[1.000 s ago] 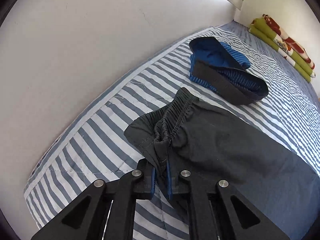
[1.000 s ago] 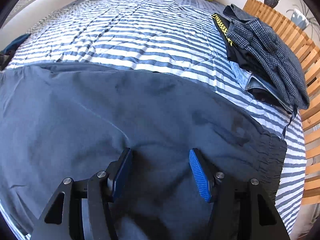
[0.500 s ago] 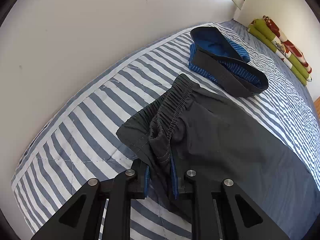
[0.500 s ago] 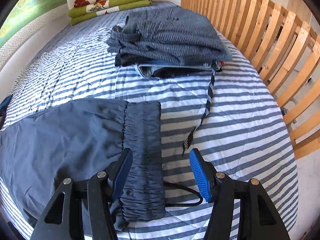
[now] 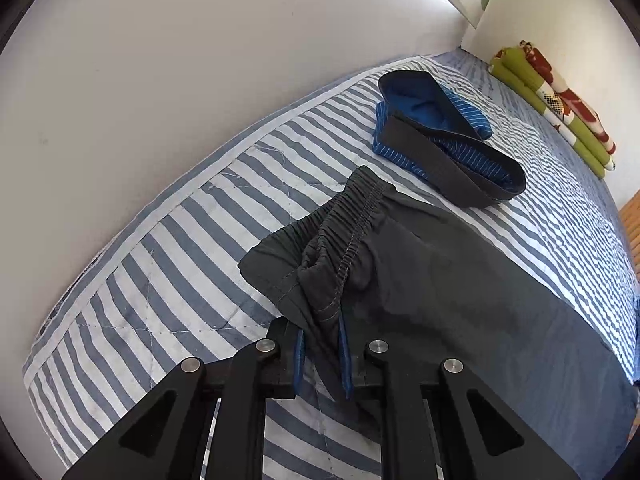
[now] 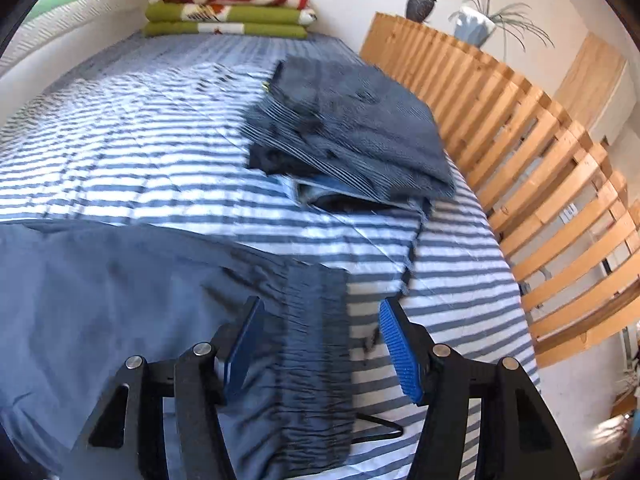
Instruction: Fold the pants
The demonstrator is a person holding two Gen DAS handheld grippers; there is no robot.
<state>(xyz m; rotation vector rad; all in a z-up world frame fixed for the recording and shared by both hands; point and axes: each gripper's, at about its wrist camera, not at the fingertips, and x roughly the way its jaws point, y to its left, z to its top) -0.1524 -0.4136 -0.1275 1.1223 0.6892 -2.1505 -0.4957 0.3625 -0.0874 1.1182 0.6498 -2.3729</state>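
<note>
Dark grey pants [image 5: 460, 300] lie spread over a blue-and-white striped bed [image 5: 160, 280]. My left gripper [image 5: 320, 344] pinches a bunched fold of fabric at their gathered elastic end [image 5: 352, 232]; its jaws are closing, with cloth pressed between the blue pads. In the right wrist view the pants [image 6: 100, 300] end in an elastic band [image 6: 316, 360] with a black drawstring [image 6: 380, 432]. My right gripper [image 6: 320, 320] hovers open over that band, one finger above the fabric, the other above the bedcover, touching nothing.
A folded blue striped garment [image 5: 440, 148] lies beyond the pants near the wall [image 5: 160, 80]. A stack of folded clothes [image 6: 352, 128] sits by the wooden slatted frame [image 6: 540, 180]. Folded green and red blankets [image 6: 228, 12] lie at the bed's far end.
The right gripper has risen and swung from over the middle of the pants to over their elastic band, still open. The left gripper stays on the same bunched fold, hardly moved.
</note>
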